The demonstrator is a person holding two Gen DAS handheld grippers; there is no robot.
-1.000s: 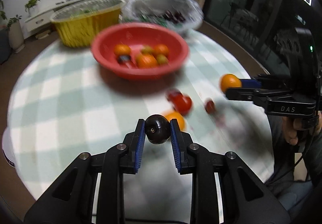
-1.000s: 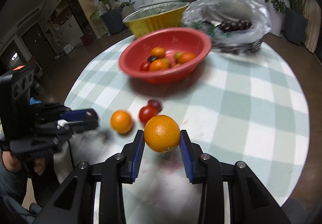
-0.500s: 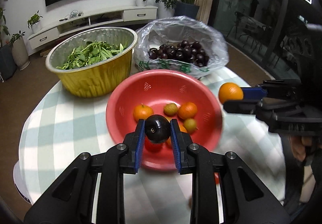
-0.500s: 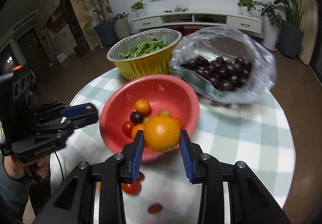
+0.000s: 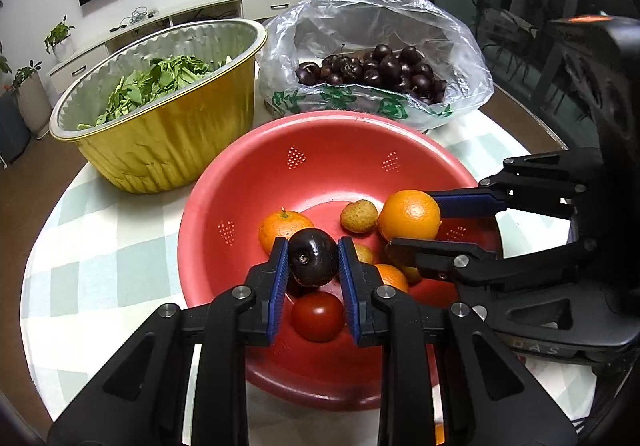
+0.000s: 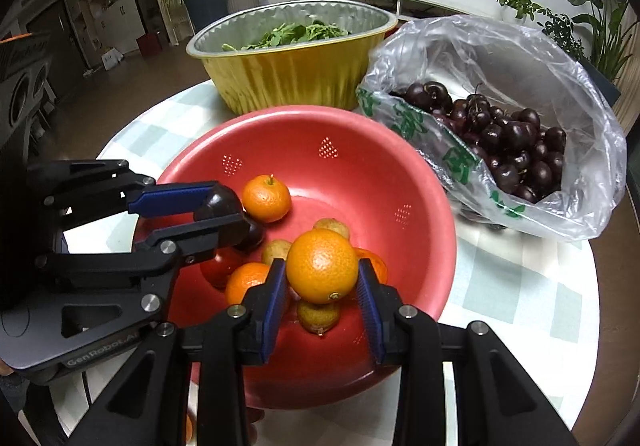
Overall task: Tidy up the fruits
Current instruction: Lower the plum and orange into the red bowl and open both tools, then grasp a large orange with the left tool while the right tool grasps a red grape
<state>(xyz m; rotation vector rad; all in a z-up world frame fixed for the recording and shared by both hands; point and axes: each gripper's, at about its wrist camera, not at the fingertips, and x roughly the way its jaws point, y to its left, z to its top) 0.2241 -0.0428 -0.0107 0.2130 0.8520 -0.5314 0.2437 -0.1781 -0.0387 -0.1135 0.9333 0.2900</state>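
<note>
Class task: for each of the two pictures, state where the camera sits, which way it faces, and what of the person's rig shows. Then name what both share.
Left wrist: on the left gripper, facing the red bowl; its fingers hold a dark cherry.
Right wrist: on the right gripper, facing the same bowl; its fingers hold an orange.
Shared: bowl, yellow tub, cherry bag, and the other gripper.

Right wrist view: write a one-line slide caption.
Right gripper holds an orange above the red bowl.
</note>
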